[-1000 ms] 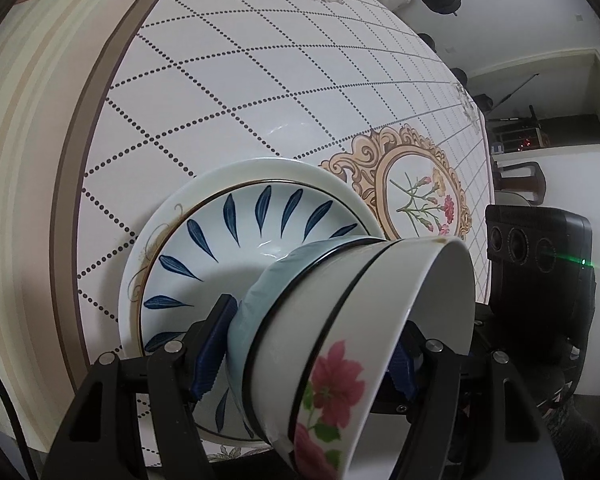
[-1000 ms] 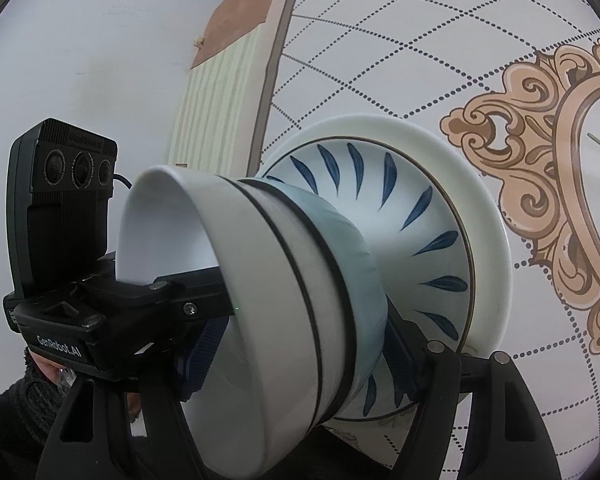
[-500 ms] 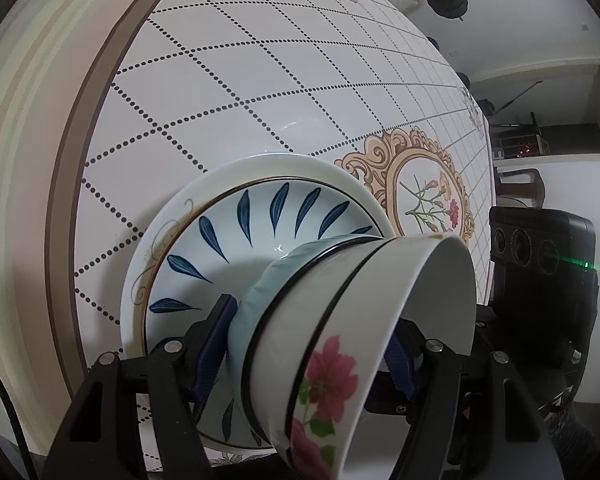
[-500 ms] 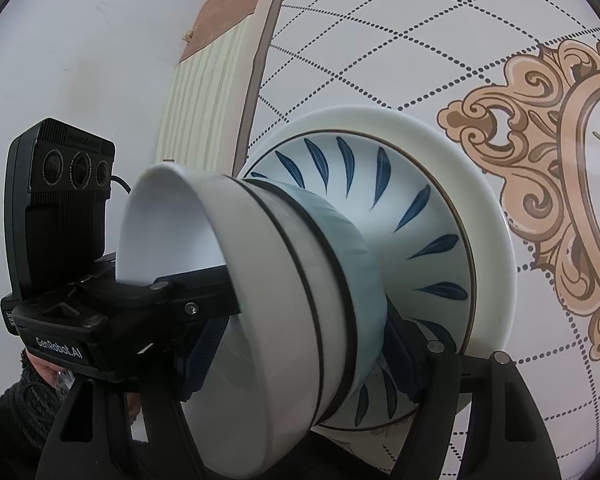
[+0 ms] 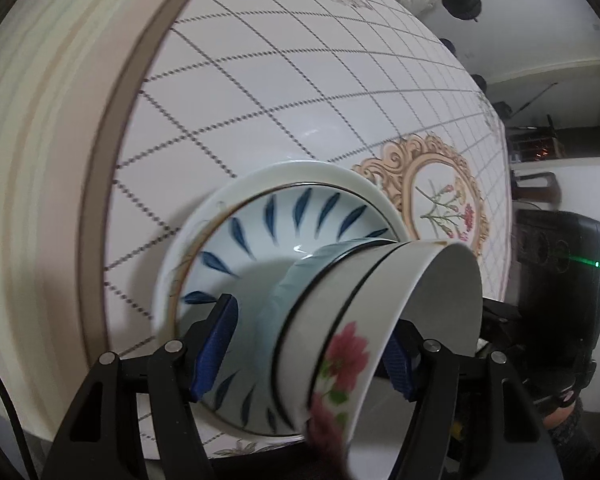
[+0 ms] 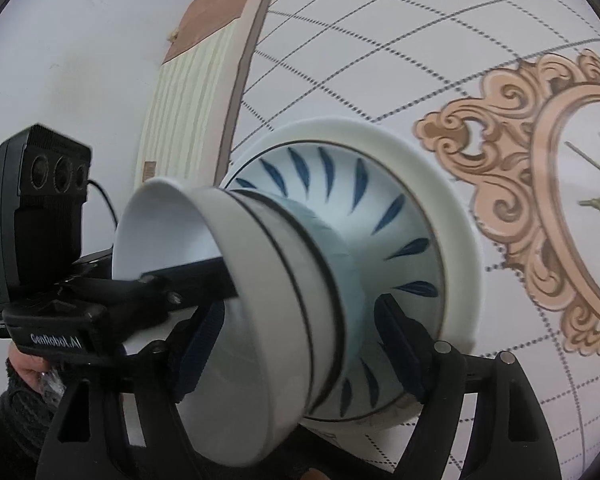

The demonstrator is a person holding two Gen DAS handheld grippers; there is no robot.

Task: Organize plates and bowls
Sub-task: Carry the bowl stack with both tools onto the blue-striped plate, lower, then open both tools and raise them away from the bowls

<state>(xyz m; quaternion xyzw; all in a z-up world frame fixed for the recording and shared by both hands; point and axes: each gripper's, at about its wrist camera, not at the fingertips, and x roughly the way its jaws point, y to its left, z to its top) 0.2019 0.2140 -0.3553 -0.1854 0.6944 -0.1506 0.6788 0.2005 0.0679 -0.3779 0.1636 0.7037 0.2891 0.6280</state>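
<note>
Three nested bowls [image 5: 364, 320] sit in the blue-leaf plate [image 5: 268, 240]. The outermost is white with pink flowers. That plate rests on a white plate [image 6: 460, 216].

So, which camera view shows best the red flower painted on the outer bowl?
The left wrist view: the red flower on the outer bowl faces this camera, though slightly blurred. The right wrist view shows only the plain white opposite side of that bowl, with no flower visible.

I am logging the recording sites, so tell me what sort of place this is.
Most likely a home dining area: a table under a patterned tablecloth with floral medallions, stacked bowls and plates on it, and household clutter on a shelf behind.
</note>
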